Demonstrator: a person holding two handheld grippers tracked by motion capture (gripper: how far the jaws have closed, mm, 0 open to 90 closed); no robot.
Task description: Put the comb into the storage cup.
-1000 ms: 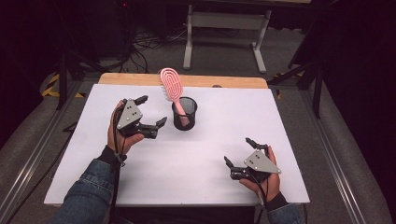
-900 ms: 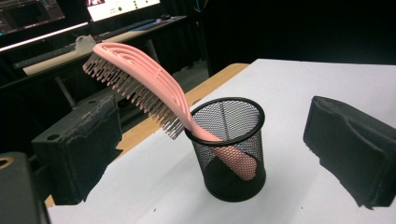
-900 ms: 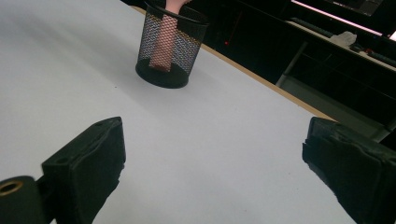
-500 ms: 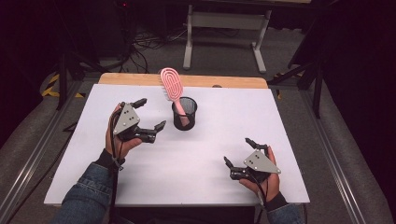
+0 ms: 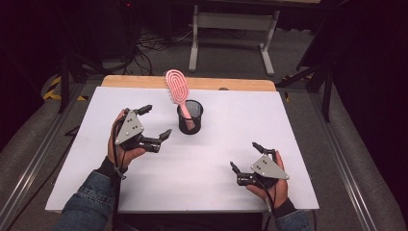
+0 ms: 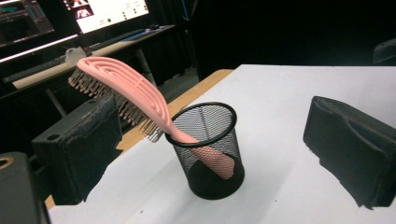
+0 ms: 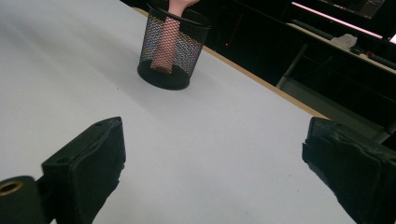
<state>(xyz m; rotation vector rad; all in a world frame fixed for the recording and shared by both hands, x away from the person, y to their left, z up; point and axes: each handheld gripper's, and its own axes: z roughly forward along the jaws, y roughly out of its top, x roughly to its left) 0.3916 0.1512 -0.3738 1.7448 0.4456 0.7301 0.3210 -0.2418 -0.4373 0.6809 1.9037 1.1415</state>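
Pink hairbrush [image 5: 179, 94] upright in black mesh cup [image 5: 190, 118], just right of left claw [image 5: 155, 122].

Left to right across white desk [image 5: 96, 159]: left claw nearest the cup, jaws spread wide and gripping nothing, aimed rightward at the cup with only a small gap of bare desk between; in the left gripper view, cup [image 6: 208, 148] framed between the two pads, brush [image 6: 135, 95] handle-down inside it, long axis tilted from the cup floor up toward the far-left edge, bristled head overhanging the rim. Further right and nearer the front edge, right claw [image 5: 244, 156] also wide open and empty, well apart from the cup [image 7: 171, 43]. Likely job for the left hand: a short reach rightward.
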